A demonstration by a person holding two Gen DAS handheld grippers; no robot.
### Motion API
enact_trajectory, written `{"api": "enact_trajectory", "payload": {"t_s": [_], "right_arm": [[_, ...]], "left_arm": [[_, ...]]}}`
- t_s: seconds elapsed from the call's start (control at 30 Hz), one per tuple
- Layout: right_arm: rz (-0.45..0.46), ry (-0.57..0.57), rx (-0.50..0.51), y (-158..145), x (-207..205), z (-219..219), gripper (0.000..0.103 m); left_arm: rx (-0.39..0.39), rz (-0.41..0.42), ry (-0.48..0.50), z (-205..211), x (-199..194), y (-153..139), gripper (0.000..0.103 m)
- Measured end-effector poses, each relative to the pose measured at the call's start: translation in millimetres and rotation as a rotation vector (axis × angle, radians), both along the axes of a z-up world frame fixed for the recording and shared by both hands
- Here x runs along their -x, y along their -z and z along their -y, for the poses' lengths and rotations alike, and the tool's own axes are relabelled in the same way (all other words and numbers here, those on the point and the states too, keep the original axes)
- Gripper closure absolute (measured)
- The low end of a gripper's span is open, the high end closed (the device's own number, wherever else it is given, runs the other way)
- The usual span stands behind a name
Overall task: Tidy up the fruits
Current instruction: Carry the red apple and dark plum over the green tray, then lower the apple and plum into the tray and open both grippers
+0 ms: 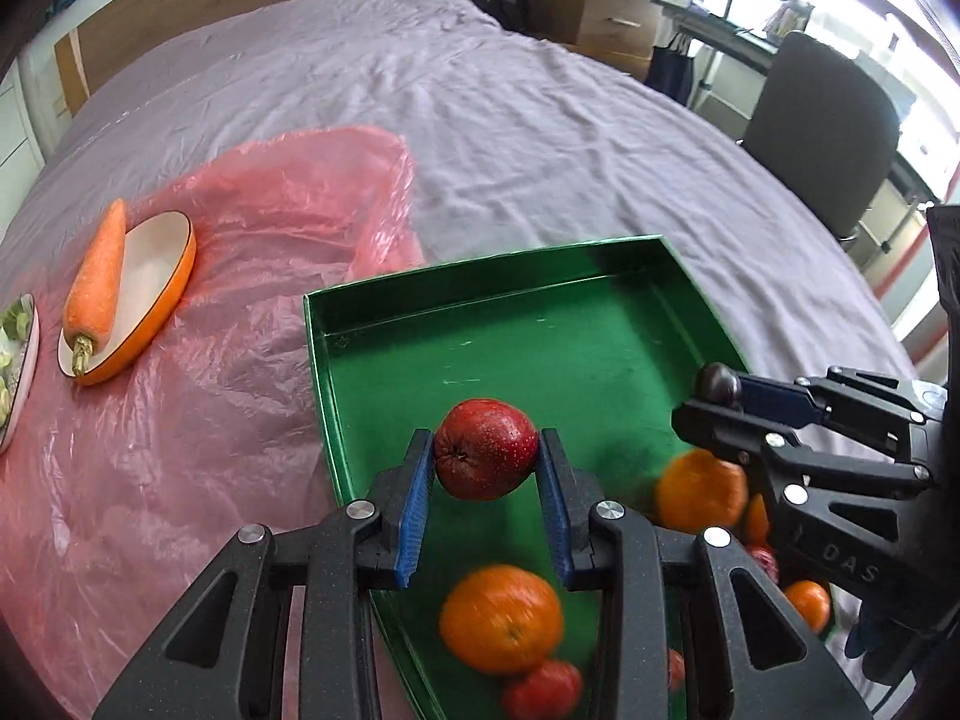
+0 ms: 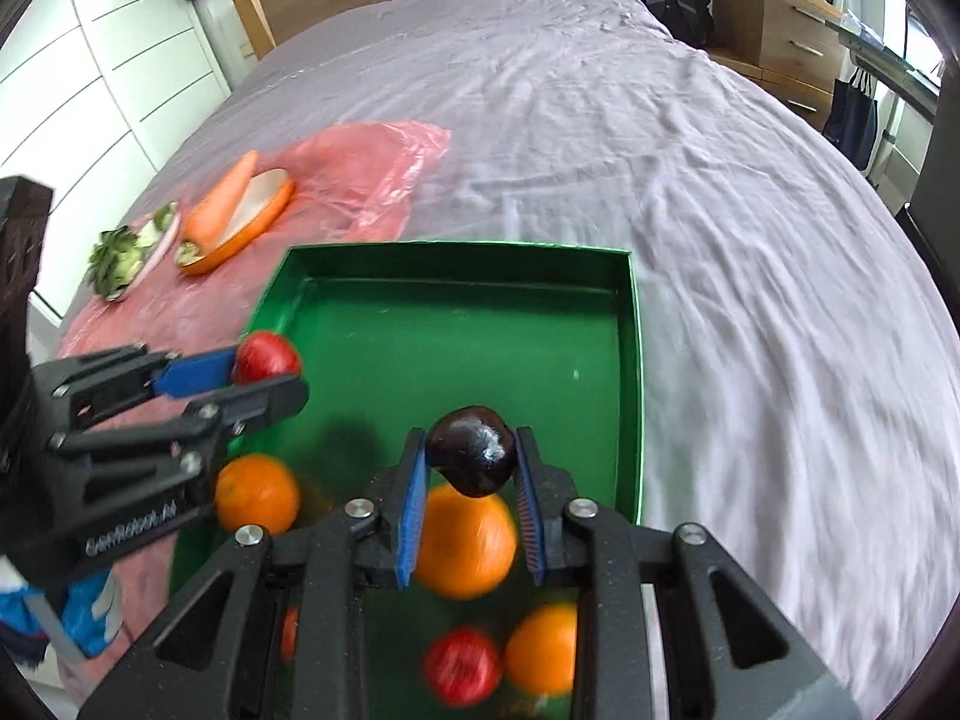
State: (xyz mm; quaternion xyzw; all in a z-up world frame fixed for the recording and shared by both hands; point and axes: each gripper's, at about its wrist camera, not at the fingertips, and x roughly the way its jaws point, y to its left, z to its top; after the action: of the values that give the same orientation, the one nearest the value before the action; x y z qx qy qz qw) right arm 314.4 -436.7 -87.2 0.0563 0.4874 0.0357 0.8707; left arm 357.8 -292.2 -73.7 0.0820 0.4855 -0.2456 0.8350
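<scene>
The left tongs [image 1: 486,462] are clamped on a red apple [image 1: 485,447], the right tongs [image 2: 471,459] on a dark plum [image 2: 473,450], both held over the green tray [image 2: 456,267] on the bed [image 2: 750,240]. Below them oranges [image 2: 465,543] and more red fruit lie blurred in the tray, partly hidden by the tong frames. Further off, a carrot [image 1: 99,276] rests across an orange-rimmed dish [image 1: 174,288] on pink plastic sheeting [image 1: 270,228]; a plate [image 1: 21,360] of greens is cut off at the edge
</scene>
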Motion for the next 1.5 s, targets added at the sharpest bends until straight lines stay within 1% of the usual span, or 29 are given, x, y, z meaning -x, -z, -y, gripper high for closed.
{"api": "enact_trajectory", "payload": {"t_s": [0.1,0.23,0.37,0.53,0.77,0.8,0.83,0.87,0.9,1.03,1.17,1.27,1.33,1.5], "right_arm": [[-0.008,-0.001,0.018,14,-13,-5,0.065],[-0.017,0.006,0.022,25,-19,-4,0.065],[-0.027,0.009,0.031,35,-25,-4,0.064],[-0.017,0.005,0.045,36,-27,-7,0.063],[-0.023,0.01,0.061,35,-29,-8,0.06],[-0.02,0.014,0.063,34,-28,-8,0.058],[-0.013,0.017,0.058,33,-26,-8,0.042],[-0.007,0.02,0.054,32,-25,-8,0.029],[-0.001,0.023,0.056,30,-24,-8,0.012],[0.007,0.023,0.065,27,-21,-10,0.011],[0.022,0.034,0.066,20,-16,-9,0.011],[0.037,0.044,0.069,12,-11,-8,0.011],[0.048,0.052,0.07,8,-8,-8,0.007],[0.065,0.071,0.064,1,1,-6,0.004]], "left_arm": [[-0.014,-0.005,-0.004,2,-6,10,0.074],[-0.032,0.002,0.0,4,-11,17,0.074],[-0.035,-0.012,-0.01,3,-15,25,0.074],[-0.05,0.007,-0.006,6,-13,25,0.074],[-0.046,-0.001,-0.024,3,-12,25,0.073],[-0.045,-0.002,-0.027,2,-11,24,0.073],[-0.042,0.001,-0.03,1,-10,23,0.07],[-0.041,0.006,-0.03,1,-9,22,0.068],[-0.042,0.01,-0.03,1,-8,21,0.067],[-0.052,0.024,-0.03,1,-5,17,0.066],[-0.054,0.046,-0.034,1,0,10,0.059],[-0.055,0.057,-0.033,0,3,5,0.058],[-0.053,0.059,-0.033,0,5,3,0.057],[-0.048,0.068,-0.034,-3,10,-2,0.056]]}}
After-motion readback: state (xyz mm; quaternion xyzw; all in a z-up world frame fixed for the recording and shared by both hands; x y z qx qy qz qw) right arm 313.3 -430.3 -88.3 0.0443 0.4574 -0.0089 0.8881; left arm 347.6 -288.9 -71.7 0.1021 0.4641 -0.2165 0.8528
